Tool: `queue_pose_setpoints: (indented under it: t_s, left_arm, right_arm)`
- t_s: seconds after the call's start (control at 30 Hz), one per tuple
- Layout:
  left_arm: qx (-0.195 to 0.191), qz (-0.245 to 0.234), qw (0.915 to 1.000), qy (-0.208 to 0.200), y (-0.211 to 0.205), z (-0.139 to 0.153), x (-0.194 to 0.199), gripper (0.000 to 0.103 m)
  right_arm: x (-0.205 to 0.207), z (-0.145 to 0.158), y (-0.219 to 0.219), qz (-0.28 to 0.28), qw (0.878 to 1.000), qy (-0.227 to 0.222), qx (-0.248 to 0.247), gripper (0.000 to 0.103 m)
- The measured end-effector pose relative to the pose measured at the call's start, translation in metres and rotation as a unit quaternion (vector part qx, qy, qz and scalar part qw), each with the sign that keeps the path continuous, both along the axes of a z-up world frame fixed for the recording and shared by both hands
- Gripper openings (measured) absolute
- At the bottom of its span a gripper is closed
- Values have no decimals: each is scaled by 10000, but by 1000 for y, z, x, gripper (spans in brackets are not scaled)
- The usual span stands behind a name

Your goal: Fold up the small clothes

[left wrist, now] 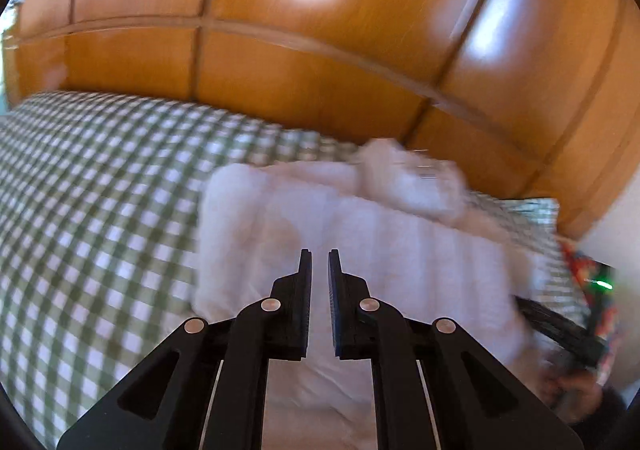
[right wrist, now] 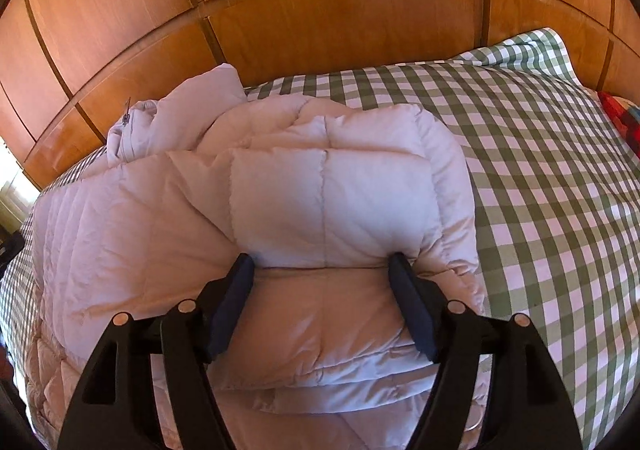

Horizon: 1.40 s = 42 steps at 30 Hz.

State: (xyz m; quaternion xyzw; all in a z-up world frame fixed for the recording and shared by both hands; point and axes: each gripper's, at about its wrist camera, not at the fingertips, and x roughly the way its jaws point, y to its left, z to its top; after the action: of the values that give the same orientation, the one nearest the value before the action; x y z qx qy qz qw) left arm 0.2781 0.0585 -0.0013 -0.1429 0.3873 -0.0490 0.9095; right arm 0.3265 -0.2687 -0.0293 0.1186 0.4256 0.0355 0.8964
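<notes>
Pale quilted jacket [right wrist: 280, 209] lying on a green-and-white checked bedspread [right wrist: 540, 209], close to the wooden wardrobe [right wrist: 320, 29] behind the bed. In the right wrist view, long axis running roughly from lower left to upper right; collar end with its zip [right wrist: 127, 117] toward the upper left, near the wardrobe. One puffy folded part [right wrist: 332, 205] lying on top of the body, stitched seams running along and across it. Lower edge cut off behind the gripper's frame.

Right gripper [right wrist: 320, 266] wide, fingers [right wrist: 236, 298] standing either side of the near end of the folded part; whether the tips touch it cannot be told, and no squeeze shows in the fabric.

In the left wrist view, same jacket [left wrist: 360, 250] heavily blurred, seams and collar hard to make out, right end lost in the smear. Left gripper [left wrist: 320, 262] nearly closed, only a thin gap between the fingers [left wrist: 306, 290], nothing between them, above the jacket.

At the right edge of that view, black parts [left wrist: 560, 330] and a green light [left wrist: 602, 284], blurred. Red patterned cloth [right wrist: 620, 121] at the far right of the bed, mostly cut off.
</notes>
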Motion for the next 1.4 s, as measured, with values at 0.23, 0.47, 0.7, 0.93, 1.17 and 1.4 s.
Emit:
queue_pose_setpoints:
  t_s: [0.23,0.47,0.7,0.93,1.17,1.4]
  left_arm:
    - [141,238,9981,544,12,-62,21,7]
    - [494,388,9970,454,11,-42,-2,7]
    - [704,426,9965,160,18,-13,-52,7]
    - [607,363,9975,-5,22,3,-104,7]
    - [654,188,9977,37,24,2,-147,8]
    - [492,187,9985,121,42,-14,-194,44]
  right_arm:
    - [2,-7,7,63,9998,-92,-166,71]
    - [5,-7,9,23,9996,-79,-264,71]
    - [-5,9,8,-216,9990,-31,-396,93]
    - [-47,24,0,-250,9994,-46,-233,95]
    - [-108,5,-21,-194,9991,367,4,98]
    - [-177,-21,-49,-61,9960,754,475,99]
